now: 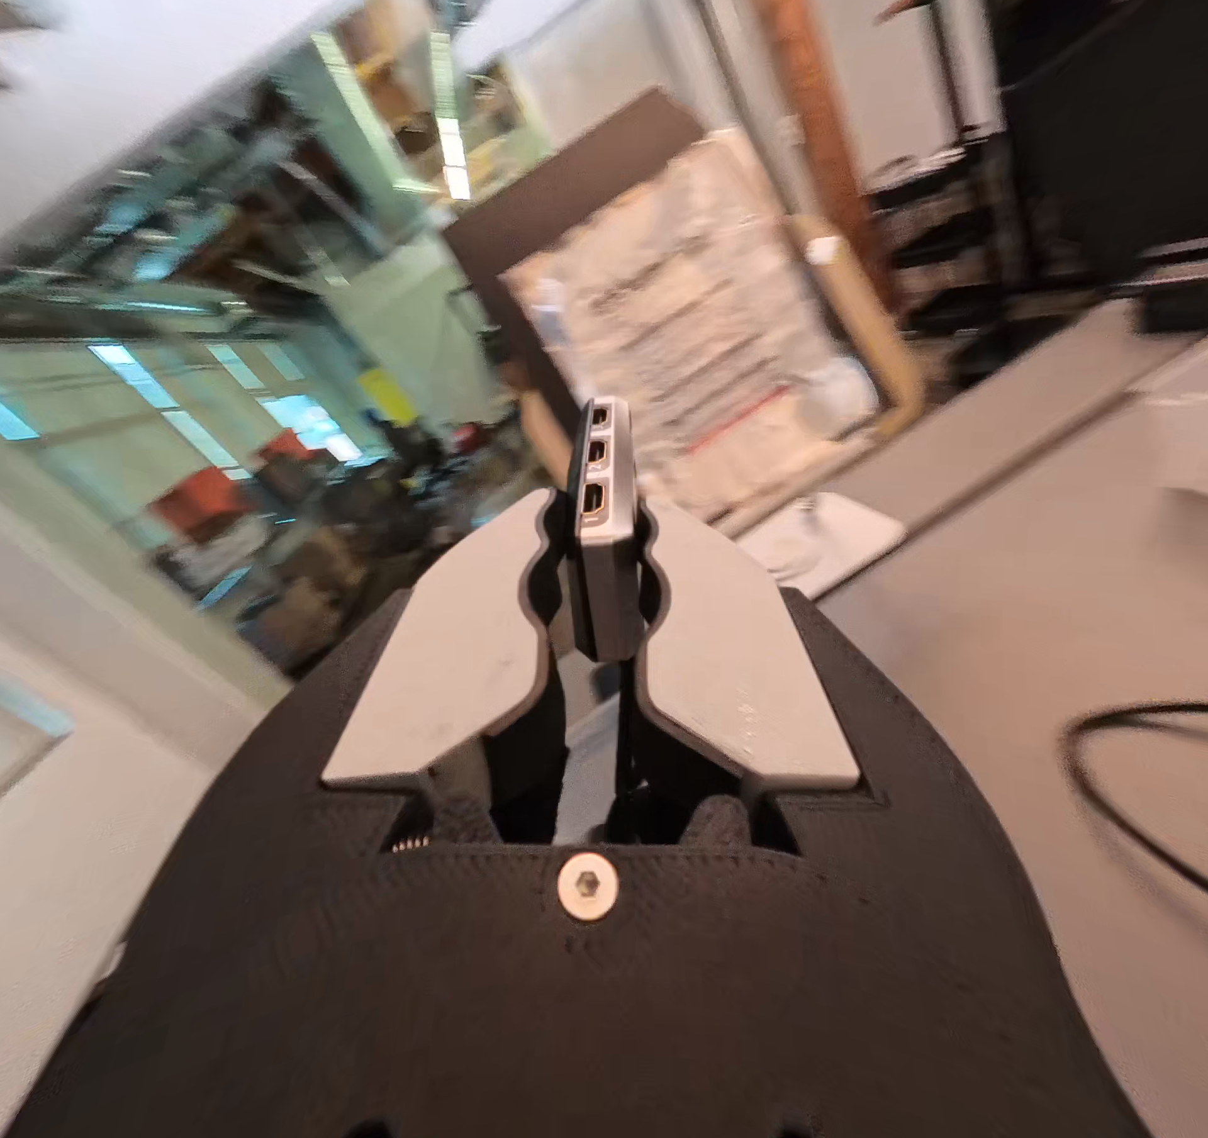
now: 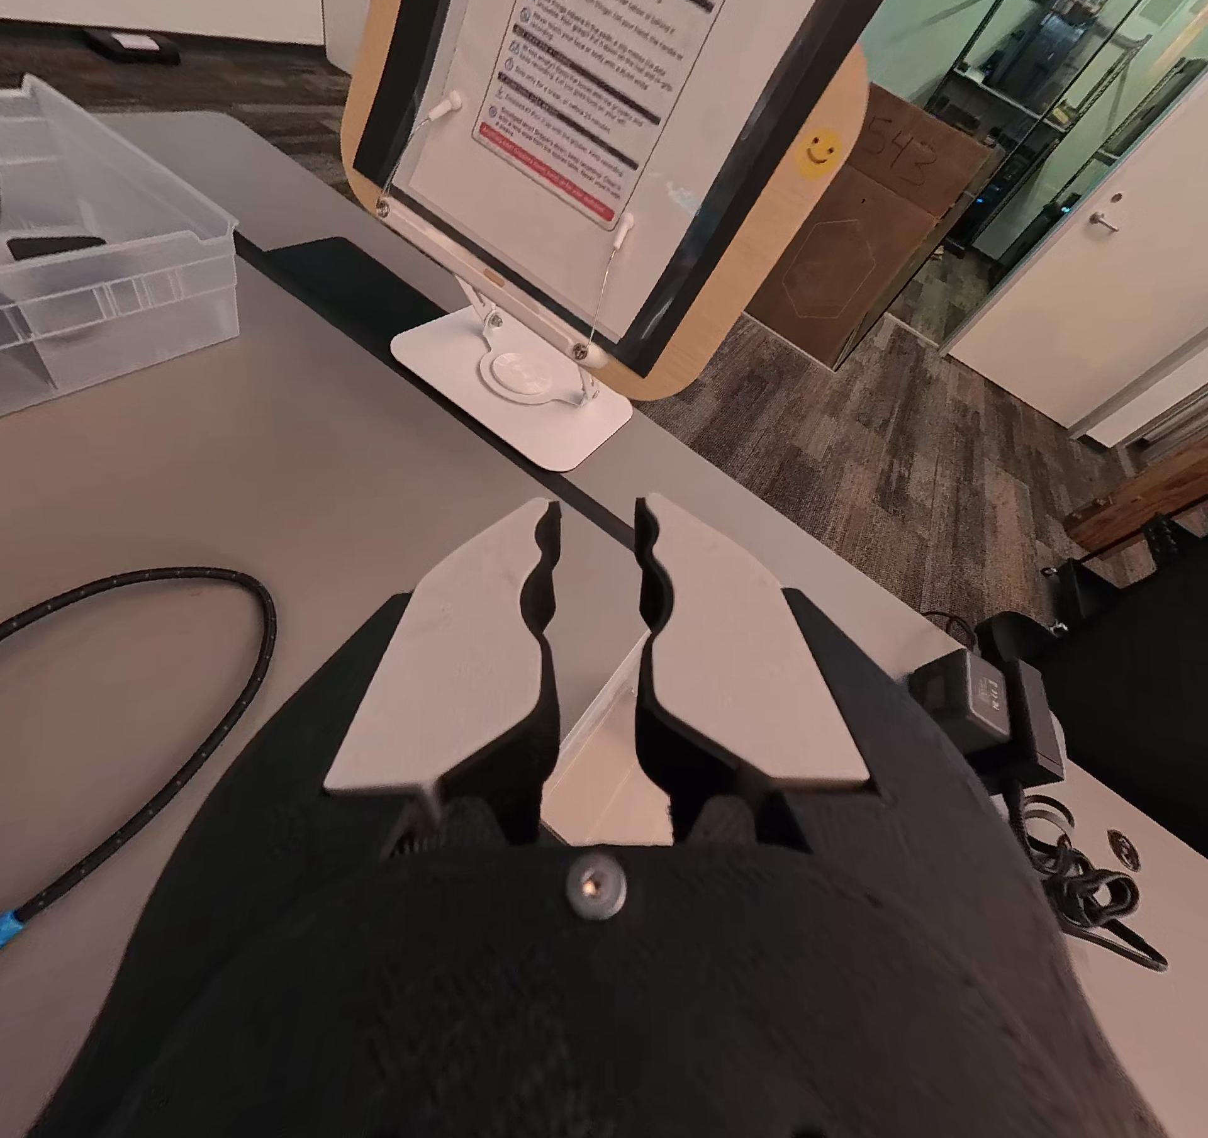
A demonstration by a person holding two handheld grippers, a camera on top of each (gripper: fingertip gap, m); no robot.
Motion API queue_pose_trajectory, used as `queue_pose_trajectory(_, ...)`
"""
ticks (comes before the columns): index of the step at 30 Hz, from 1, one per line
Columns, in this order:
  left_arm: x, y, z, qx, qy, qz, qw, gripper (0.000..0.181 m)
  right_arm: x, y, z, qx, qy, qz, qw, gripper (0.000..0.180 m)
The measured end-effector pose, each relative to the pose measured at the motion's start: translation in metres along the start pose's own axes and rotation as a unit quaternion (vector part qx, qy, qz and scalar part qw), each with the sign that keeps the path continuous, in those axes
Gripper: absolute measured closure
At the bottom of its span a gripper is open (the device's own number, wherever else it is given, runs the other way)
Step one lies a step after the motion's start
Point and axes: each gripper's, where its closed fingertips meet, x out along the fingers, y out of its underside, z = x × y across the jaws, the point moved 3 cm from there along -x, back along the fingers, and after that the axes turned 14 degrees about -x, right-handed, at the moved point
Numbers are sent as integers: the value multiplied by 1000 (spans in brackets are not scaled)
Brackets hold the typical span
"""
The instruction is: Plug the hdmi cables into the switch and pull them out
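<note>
Left tool (image 1: 596, 521) clamped on switch (image 1: 603, 518), raised off worktop (image 2: 261, 453), ports empty; right tool (image 2: 598, 508) parted, holding nothing; braided cable (image 2: 258, 636) looped on worktop, best gripped behind its plug, squared to port.

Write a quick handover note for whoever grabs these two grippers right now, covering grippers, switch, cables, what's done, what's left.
Left gripper: shut on the switch, held on edge and lifted, its row of ports facing the camera, all three visible ports empty.
Right gripper: open, empty, over the table.
Cable: one braided black cable lies looped on the table, left of the right gripper; its plug end is not clearly in view.
Done: switch picked up.
Left: grasp a plug with the right gripper, insert into a port, then pull it out; likewise for any other cables.
</note>
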Motion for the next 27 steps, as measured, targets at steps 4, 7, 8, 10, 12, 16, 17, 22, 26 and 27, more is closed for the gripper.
queue_pose_trajectory(4,37,28,-60,-29,113,52,992,161,4,3,6,-14,-12,17,1000,157)
queue_pose_trajectory(7,58,48,-80,-19,107,63,992,162,6,5,8,-28,-15,28,999,157)
queue_pose_trajectory(8,61,50,-88,-19,115,60,991,162,7,6,9,-30,-16,30,999,157)
queue_pose_trajectory(10,63,53,-102,-12,124,62,990,162,9,7,9,-33,-20,34,999,157)
queue_pose_trajectory(12,68,57,-110,34,94,46,994,162,12,9,11,-35,-24,37,998,157)
queue_pose_trajectory(16,91,103,-128,127,59,115,983,162,16,12,13,-37,-32,45,998,157)
queue_pose_trajectory(17,95,116,-132,131,59,139,980,162,16,13,15,-39,-34,47,998,157)
queue_pose_trajectory(22,106,178,-157,149,88,265,949,162,19,17,16,-57,-35,62,996,156)
queue_pose_trajectory(26,105,215,-177,143,121,342,921,159,22,22,17,-60,-40,72,995,156)
queue_pose_trajectory(27,104,221,-179,141,122,355,916,157,22,23,17,-62,-39,76,994,156)
